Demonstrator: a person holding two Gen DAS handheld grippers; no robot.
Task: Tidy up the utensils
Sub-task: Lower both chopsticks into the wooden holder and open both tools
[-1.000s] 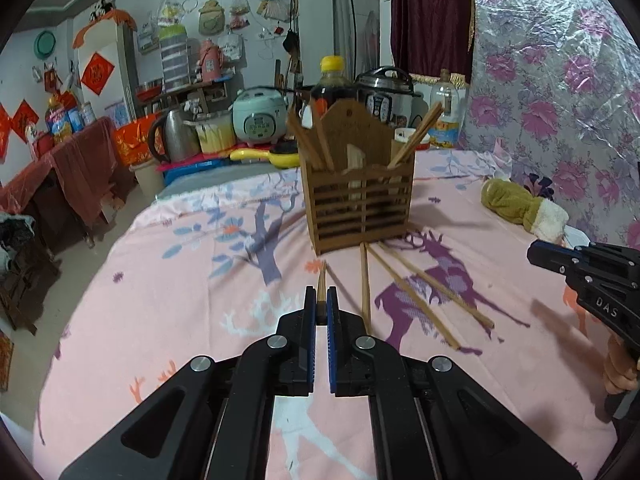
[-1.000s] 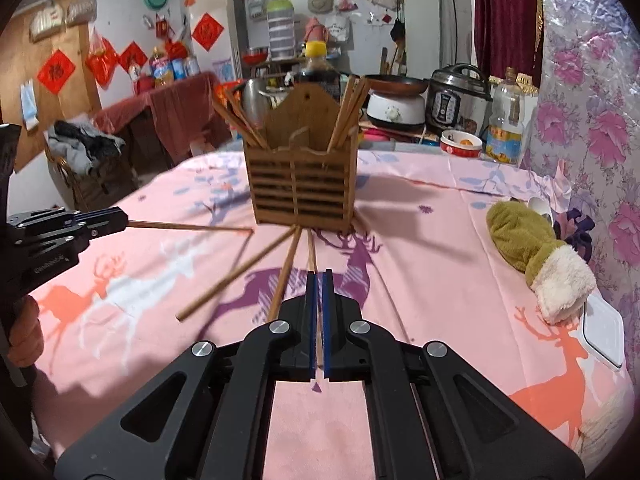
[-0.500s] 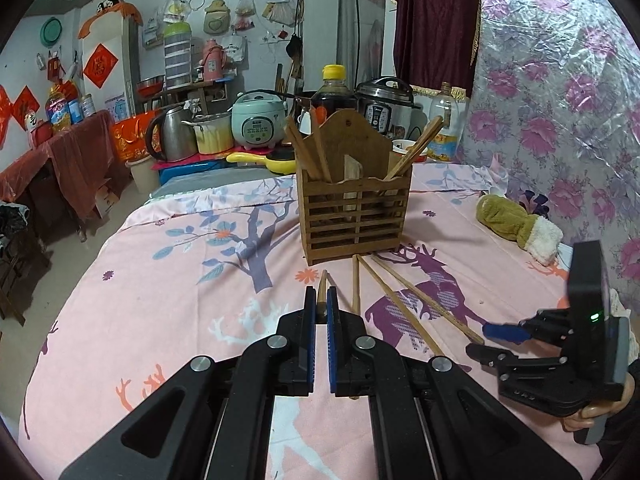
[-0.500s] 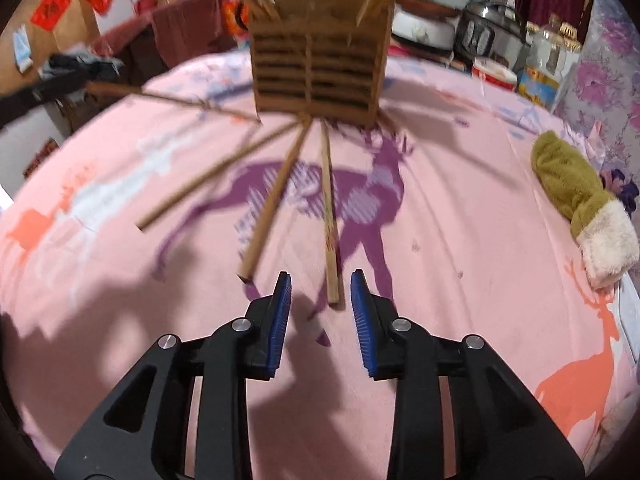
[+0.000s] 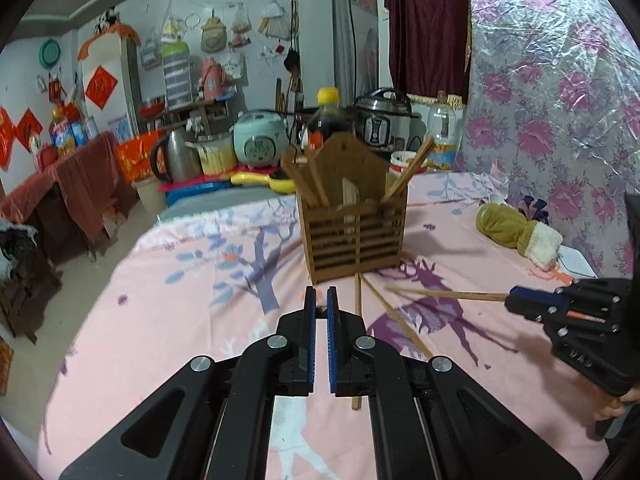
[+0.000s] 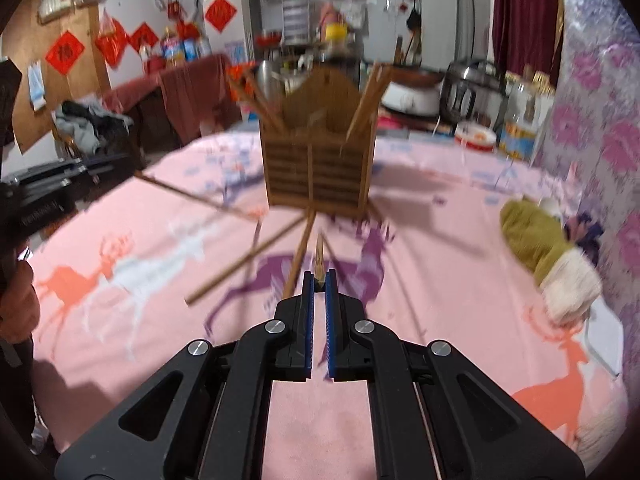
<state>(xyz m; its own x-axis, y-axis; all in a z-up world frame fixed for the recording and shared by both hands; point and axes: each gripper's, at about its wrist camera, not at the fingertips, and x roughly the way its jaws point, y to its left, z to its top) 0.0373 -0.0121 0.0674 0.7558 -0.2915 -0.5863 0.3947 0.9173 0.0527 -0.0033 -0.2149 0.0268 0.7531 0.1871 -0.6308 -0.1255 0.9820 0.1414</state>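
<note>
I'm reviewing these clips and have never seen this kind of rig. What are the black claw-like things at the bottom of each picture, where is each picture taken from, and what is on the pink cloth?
There is no robot here. A person holds a two-finger gripper in each hand, and a fisheye camera on each one looks forward along its fingers.

One picture comes from the left gripper, the other from the right gripper. Each gripper also shows at the edge of the other's view.

Both grippers are shut on a chopstick. The right chopstick shows clearly in the left view, the left chopstick in the blurred right view.

On the pink deer-print tablecloth stands a slatted wooden utensil holder with chopsticks already in it. Two loose chopsticks lie in front of it, and a green mitten lies to the right.
</note>
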